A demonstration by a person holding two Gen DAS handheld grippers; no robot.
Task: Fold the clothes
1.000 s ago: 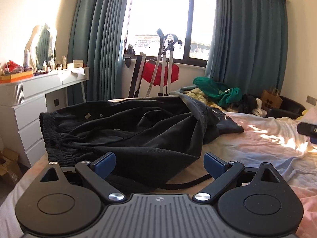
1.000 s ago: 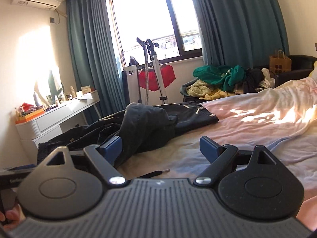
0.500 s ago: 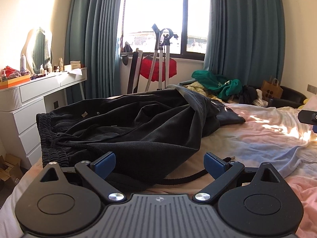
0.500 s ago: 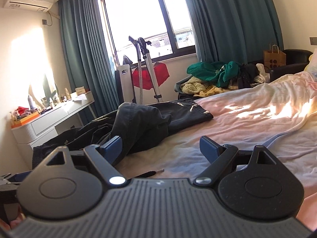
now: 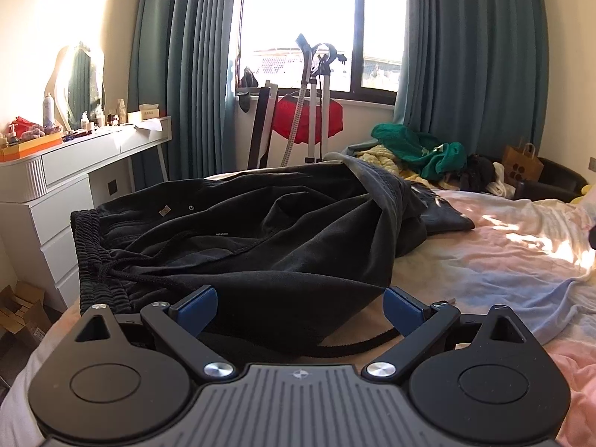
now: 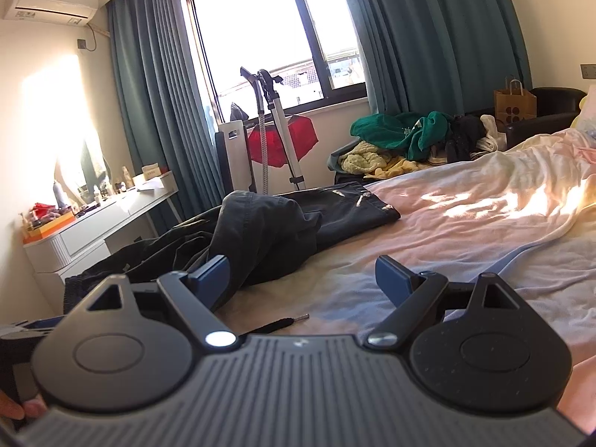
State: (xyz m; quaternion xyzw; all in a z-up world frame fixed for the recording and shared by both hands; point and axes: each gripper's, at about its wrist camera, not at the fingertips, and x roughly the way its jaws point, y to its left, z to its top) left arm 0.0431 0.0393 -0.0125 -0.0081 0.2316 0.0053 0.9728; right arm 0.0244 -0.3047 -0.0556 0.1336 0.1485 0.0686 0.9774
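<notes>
- Left hand-held gripper [image 5: 300, 307]: jaws wide apart, nothing between the blue pads [image 5: 197, 302]. Low over the bed, aimed at the garment.
- Right hand-held gripper [image 6: 301, 277]: also spread wide, empty. Mostly bare sheet in front of it; garment ahead and to its left.
- Task item: black crumpled cotton trousers w/ elastic ribbed waistband [image 5: 260, 238] (prob. joggers). Lie unfolded in a heap on the bed w/ pale pink-and-blue rumpled sheet [image 5: 503, 260]. Directly ahead of left unit; nearest fabric edge sits just beyond and between its fingers.
- Ribbed waistband [image 5: 89, 257] is fwd-left of left unit. Black braided drawcord [image 5: 357, 344] trails out under the fabric, close in front of its right finger.
- From right view: one leg bunched up in a hump [image 6: 260, 219], far leg end lying flatter on the sheet beyond it.
- Handling (judgement): soft, limp, medium-weight cloth; no stiffness, will sag and drag when lifted. Not fragile, not slippery on pads. Thick gathered waistband = firmest hold.
- Grasp plan (judgement): left takes a waistband corner, right takes the other corner or leg hem; pull flat before any fold. Pinch both layers.
- Risk: catching the drawcord alone instead of cloth; hump hides how the legs are twisted.
- White dressing desk w/ drawers [image 5: 74, 171] off to left, not involved.
</notes>
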